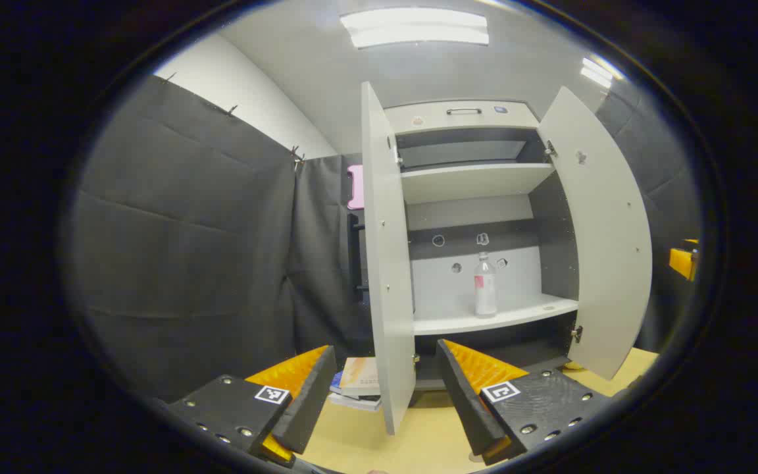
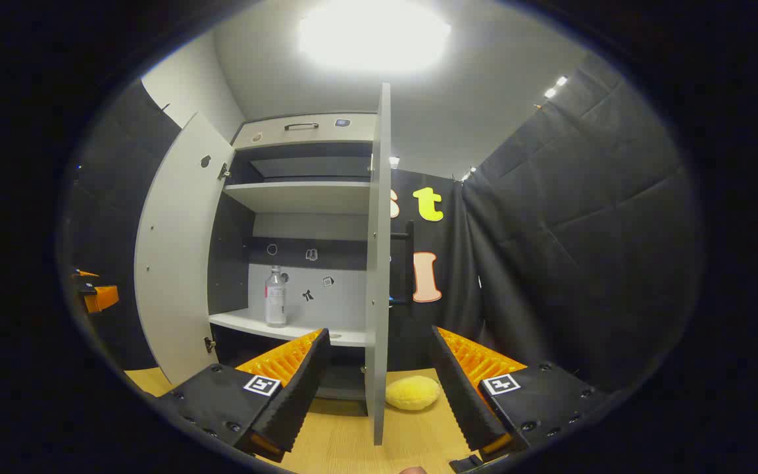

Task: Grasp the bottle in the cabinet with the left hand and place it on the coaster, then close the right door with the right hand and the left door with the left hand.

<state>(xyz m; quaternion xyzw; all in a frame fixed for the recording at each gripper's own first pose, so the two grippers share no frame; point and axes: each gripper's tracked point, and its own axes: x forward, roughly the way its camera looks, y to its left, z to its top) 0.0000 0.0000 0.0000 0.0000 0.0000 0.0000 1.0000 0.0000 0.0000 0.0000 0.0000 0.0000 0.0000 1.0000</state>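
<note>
Clear plastic bottle (image 1: 485, 284), white cap, pale label with a red patch, standing upright on the lower shelf (image 1: 504, 317) of the cabinet (image 1: 461, 118), toward the middle of the shelf and touching neither side wall; seen from the right gripper view the same bottle stands nearer the left end of that shelf. Behind the bottle, a back panel (image 1: 445, 283) with small stickers and round holes; above, an upper shelf (image 1: 474, 181); at the top, a fascia with a dark bar handle (image 1: 463, 110). Left door (image 1: 387, 263) swung fully out, seen edge-on in the left gripper view; right door (image 1: 606, 230) open at a wide angle, hinges visible at its inner edge; in the right gripper view the right door stands edge-on just ahead of the camera. Cabinet resting on a light wooden table (image 1: 418, 441). On the table beside the left door, a small stack of books (image 1: 358, 382); beside the right door, a yellow plush object (image 2: 412, 392). Left gripper (image 1: 385, 388) held low before the cabinet, fingers spread wide, gripping nothing, the left door's edge between them in the view; right gripper (image 2: 376, 388) likewise low, fingers spread wide, gripping nothing, the right door's edge between them. Black cloth walls around; ceiling light panels overhead.
</note>
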